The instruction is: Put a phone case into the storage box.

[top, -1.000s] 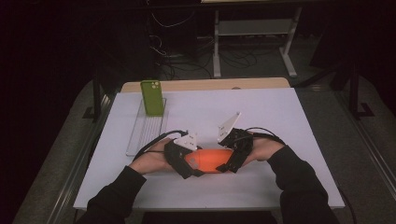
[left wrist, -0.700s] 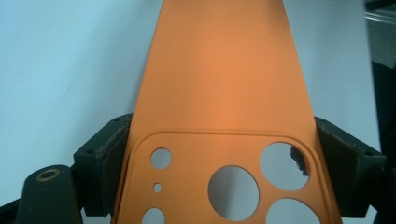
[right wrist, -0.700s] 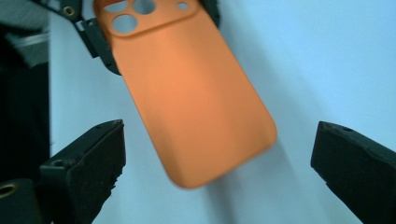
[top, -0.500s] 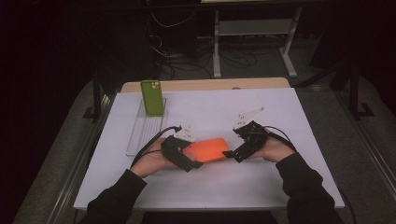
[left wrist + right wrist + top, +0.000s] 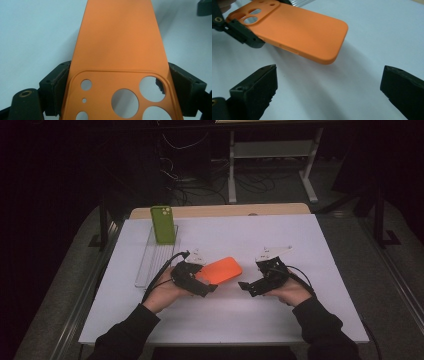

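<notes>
We've got the flat orange silicone phone case (image 5: 218, 270) clamped in our left hand-held gripper (image 5: 206, 287) (camera-cutout end), long axis aimed rightward at the gaping right hand-held gripper (image 5: 244, 287).

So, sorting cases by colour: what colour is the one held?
Orange phone case, plainest in the left gripper view.

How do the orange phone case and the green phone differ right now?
The orange silicone phone case lies nearly flat, clamped at its camera end by the left tool; the green phone stands upright in the clear plastic rack, untouched. The case sits mid-table, the phone at the far left. Both are rounded rectangles.
</notes>
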A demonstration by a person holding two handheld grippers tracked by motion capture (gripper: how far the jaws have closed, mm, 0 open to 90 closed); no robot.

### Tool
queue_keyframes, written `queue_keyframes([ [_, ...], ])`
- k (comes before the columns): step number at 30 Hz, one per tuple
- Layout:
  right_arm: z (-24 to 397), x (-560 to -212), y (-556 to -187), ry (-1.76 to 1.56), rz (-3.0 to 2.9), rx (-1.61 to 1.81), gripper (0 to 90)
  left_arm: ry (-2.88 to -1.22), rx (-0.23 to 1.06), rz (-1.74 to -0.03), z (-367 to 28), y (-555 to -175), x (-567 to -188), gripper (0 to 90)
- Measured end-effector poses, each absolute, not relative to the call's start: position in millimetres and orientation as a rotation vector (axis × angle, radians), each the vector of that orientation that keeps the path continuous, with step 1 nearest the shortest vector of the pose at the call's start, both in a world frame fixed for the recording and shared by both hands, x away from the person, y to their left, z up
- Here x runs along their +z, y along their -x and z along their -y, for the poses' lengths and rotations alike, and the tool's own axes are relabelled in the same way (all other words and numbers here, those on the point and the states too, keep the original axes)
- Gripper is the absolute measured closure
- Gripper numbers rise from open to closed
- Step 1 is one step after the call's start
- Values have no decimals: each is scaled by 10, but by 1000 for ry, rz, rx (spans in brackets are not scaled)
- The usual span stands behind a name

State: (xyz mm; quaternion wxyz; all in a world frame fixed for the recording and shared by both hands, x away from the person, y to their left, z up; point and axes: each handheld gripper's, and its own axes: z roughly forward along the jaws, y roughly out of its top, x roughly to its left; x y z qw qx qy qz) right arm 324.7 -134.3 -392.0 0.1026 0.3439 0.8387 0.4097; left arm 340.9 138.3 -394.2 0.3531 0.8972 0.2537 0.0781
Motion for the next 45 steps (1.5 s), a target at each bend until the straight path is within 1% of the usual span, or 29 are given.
queue_keyframes([
  [5,1315,-4023,-3181,-1082,-2407,1228,3,-2304,204,-677,-1391,-3414,-3946,151],
  [8,1258,-4092,-3146,-1055,-2392,1194,4,-2302,205,-676,-1396,-3419,-3941,151],
  [13,1176,-4149,-3106,-924,-2362,1109,4,-2309,201,-671,-1387,-3414,-3956,151],
  [18,1153,-4133,-3057,-821,-2325,1046,4,-2310,183,-665,-1382,-3406,-3954,151],
  [25,1110,-4117,-3000,-653,-2252,960,4,-2319,200,-630,-1389,-3420,-3948,151],
  [28,1081,-4118,-2963,-579,-2216,908,4,-2285,188,-653,-1364,-3402,-3964,151],
  [33,1048,-4150,-2936,-439,-2186,802,4,-2319,192,-624,-1380,-3408,-3948,151],
  [35,1026,-4164,-2918,-400,-2174,769,4,-2288,183,-646,-1361,-3394,-3959,151],
  [38,987,-4183,-2891,-351,-2146,737,4,-2290,194,-632,-1362,-3402,-3956,151],
  [41,955,-4200,-2864,-290,-2104,680,4,-2272,184,-663,-1350,-3383,-3960,151],
  [45,921,-4218,-2844,-200,-2061,632,4,-2288,183,-648,-1354,-3390,-3959,151],
])
